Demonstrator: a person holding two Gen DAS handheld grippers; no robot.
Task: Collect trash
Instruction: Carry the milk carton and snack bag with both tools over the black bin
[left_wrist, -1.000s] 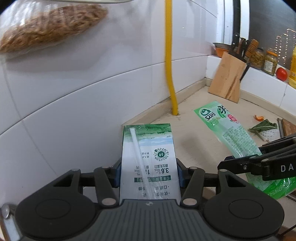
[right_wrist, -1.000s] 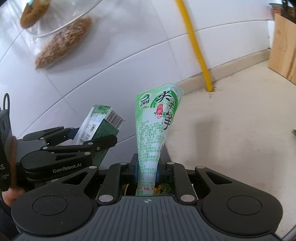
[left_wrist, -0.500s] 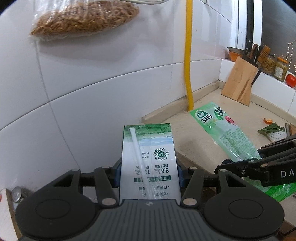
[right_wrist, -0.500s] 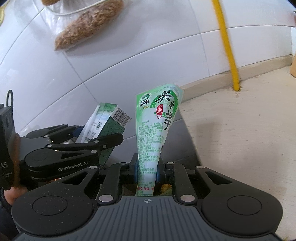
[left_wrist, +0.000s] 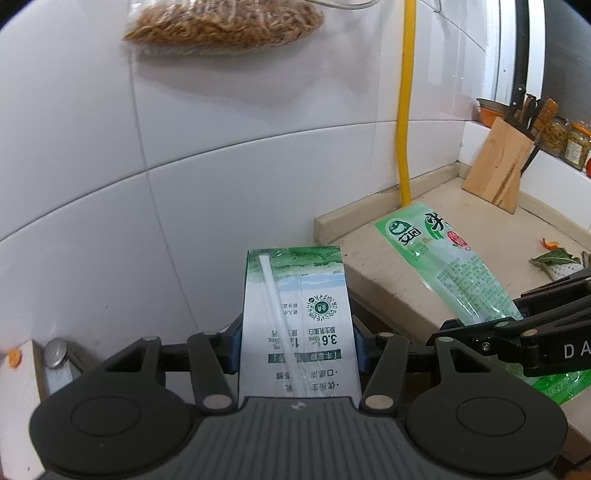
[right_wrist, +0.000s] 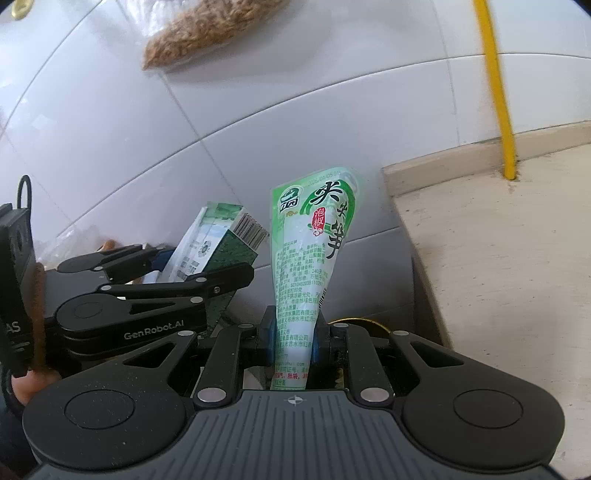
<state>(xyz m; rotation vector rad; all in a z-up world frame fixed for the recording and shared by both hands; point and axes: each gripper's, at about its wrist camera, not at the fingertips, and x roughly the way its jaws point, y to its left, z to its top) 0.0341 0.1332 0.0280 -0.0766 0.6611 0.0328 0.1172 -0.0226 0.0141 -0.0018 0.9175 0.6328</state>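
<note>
Left gripper (left_wrist: 297, 345) clamps the milk carton (left_wrist: 295, 314), right gripper (right_wrist: 293, 341) clamps the green wrapper (right_wrist: 310, 258); both stick up past the counter (right_wrist: 498, 240) edge, left of frame centre.

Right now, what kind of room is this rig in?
Most likely a home kitchen: a wooden knife block and jars sit at the back of a stone counter, against a white tiled wall.

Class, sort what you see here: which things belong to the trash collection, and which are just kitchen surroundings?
Part of the job:
- milk carton, in the left gripper
- green snack wrapper, in the right gripper

Just lying about:
- knife block
- yellow pipe
- hanging noodle bag
</note>
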